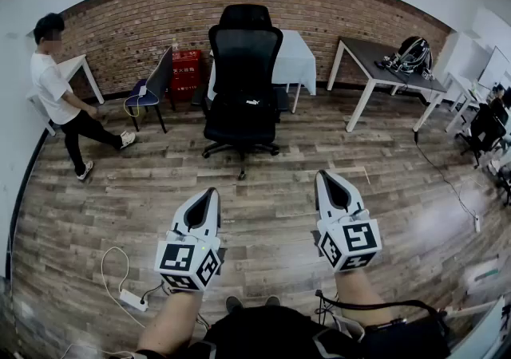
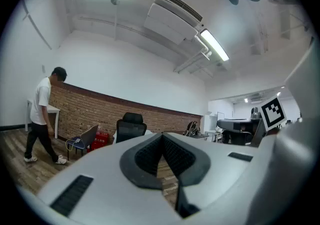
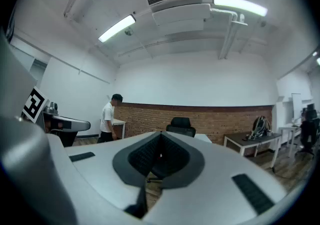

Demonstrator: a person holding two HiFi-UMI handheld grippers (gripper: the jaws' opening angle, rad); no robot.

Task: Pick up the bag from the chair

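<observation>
We are at the approach: left tool (image 1: pixel 209 194) and right tool (image 1: pixel 326 178) hang with jaws together, empty, well apart from the office chair (image 1: pixel 243 46). The bag (image 1: pixel 242 114) looks dark on its seat. Next we close in, then part the jaws.

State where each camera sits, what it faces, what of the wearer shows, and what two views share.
Head view: on the head, looking steeply down at the floor and office chair; both forearms, left claw and right claw show.
Left gripper view: on the left claw, along its shut jaws at the brick wall; the right marker cube shows.
Right gripper view: on the right claw, likewise along shut jaws; the left marker cube shows.
Shared: both gripper views show the chair and the white-shirted person.
</observation>
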